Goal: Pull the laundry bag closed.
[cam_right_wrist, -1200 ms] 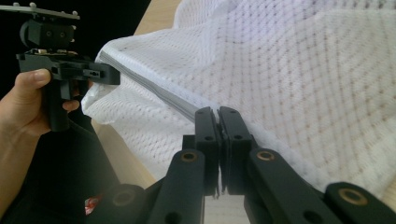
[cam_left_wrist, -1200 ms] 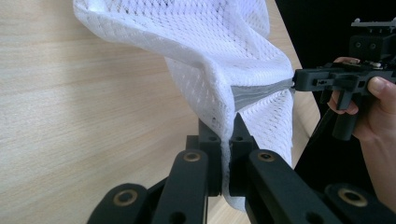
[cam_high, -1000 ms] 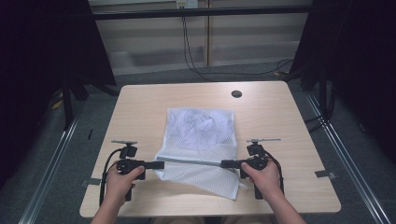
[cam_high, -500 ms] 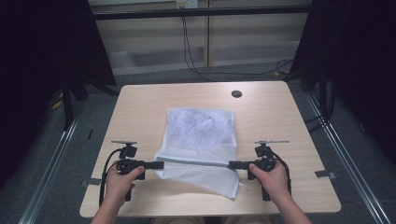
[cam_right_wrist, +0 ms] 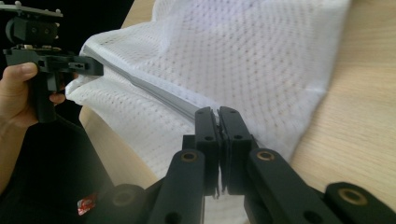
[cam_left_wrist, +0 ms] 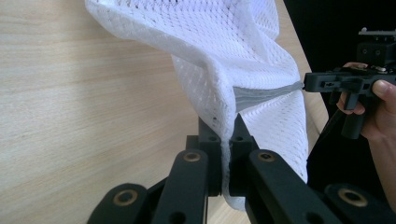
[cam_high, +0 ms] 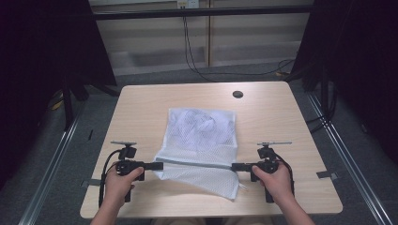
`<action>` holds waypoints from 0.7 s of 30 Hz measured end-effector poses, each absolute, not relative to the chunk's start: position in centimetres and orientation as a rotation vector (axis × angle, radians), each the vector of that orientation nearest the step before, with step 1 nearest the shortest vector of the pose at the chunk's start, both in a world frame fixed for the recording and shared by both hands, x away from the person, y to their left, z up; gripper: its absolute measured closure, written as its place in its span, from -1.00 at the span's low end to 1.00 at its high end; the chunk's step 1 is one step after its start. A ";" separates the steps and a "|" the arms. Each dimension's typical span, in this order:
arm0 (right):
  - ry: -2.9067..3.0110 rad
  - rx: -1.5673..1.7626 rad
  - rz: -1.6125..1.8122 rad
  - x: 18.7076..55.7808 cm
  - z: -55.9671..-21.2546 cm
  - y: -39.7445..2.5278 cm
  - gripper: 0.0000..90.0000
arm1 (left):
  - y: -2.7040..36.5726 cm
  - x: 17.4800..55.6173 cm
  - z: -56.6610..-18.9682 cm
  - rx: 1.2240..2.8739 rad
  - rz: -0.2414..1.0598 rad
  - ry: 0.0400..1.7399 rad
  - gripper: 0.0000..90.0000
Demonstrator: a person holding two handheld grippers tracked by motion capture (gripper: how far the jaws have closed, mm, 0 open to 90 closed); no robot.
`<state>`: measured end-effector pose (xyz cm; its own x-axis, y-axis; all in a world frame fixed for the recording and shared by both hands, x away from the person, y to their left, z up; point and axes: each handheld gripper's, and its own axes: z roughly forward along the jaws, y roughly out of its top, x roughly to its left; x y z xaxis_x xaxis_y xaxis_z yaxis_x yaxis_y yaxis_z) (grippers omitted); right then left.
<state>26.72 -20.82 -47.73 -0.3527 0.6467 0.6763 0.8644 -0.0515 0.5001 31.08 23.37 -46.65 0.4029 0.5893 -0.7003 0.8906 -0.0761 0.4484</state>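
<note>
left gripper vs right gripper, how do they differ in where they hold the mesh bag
The left gripper pinches the grey zipper band at the left end of the white mesh bag, its jaws pointing right; the right gripper pinches the band's right end, jaws pointing left. Below the right gripper the bag hangs lower, to a corner. Both are shut on the band, holding it stretched between them.

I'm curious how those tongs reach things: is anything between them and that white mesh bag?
Nothing visible: the left tongs and right tongs are each already clamped on the mesh laundry bag, along its grey zipper band.
</note>
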 end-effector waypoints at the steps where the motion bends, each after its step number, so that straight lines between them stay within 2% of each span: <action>1: -1.986 -1.631 -1.360 26.7 -47.8 -20.9 0.94 | 23.4 31.1 -46.7 1.777 -0.429 1.285 0.96; 21: -1.976 -1.669 -1.363 26.3 -48.0 -22.6 0.94 | 23.3 31.0 -46.7 1.793 -0.425 1.274 0.96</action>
<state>26.25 -22.63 -47.98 -0.3323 0.6615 0.6723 0.8633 -0.0736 0.4992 31.01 23.32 -46.74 0.4176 0.5888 -0.6921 0.8863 -0.0962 0.4530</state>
